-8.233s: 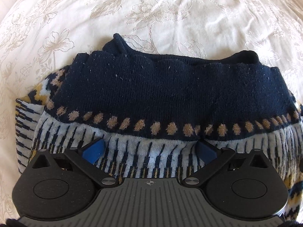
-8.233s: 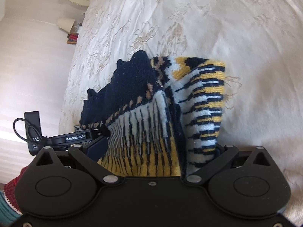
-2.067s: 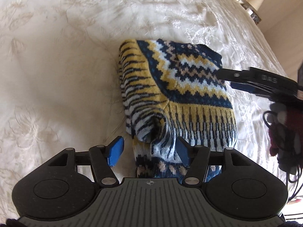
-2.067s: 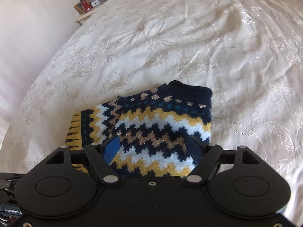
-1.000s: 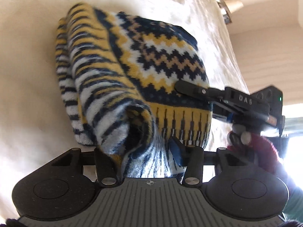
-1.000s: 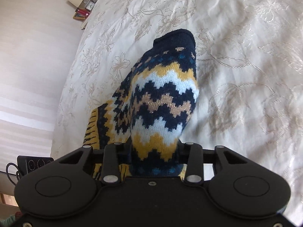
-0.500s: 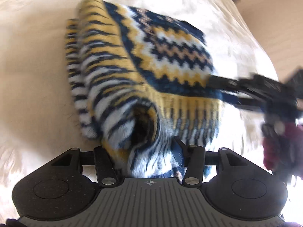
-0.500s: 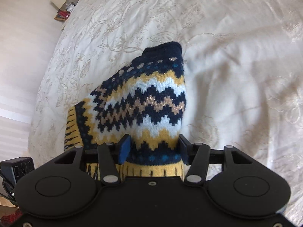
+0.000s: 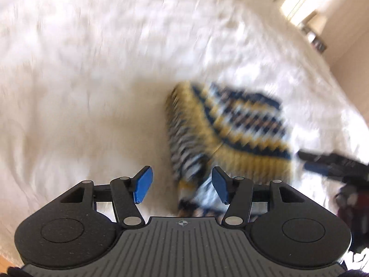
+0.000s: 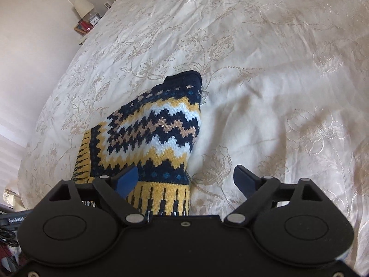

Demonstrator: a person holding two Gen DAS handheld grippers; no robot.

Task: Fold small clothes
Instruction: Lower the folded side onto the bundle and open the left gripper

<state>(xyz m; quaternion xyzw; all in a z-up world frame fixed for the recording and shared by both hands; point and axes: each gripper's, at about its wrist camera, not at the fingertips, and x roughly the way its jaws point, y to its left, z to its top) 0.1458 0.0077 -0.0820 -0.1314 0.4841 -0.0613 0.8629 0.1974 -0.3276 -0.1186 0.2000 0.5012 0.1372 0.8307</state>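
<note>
Two grippers, both just spread apart: left gripper [image 9: 182, 184] and right gripper [image 10: 185, 177] grip nothing; folded sweater [image 10: 152, 133] lies on the bedspread [image 10: 276, 69] ahead of both (left view's blurry).

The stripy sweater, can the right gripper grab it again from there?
Probably yes. The right gripper has just been opening, its fingers wide, and the folded sweater lies flat on the bedspread right ahead, partly between them. Nothing blocks the way.

The sweater [image 10: 147, 138] shows navy, yellow, pale blue and tan zigzags above a yellow, navy-striped hem; the bed [image 10: 276, 69] is cream with beige flowers.
</note>
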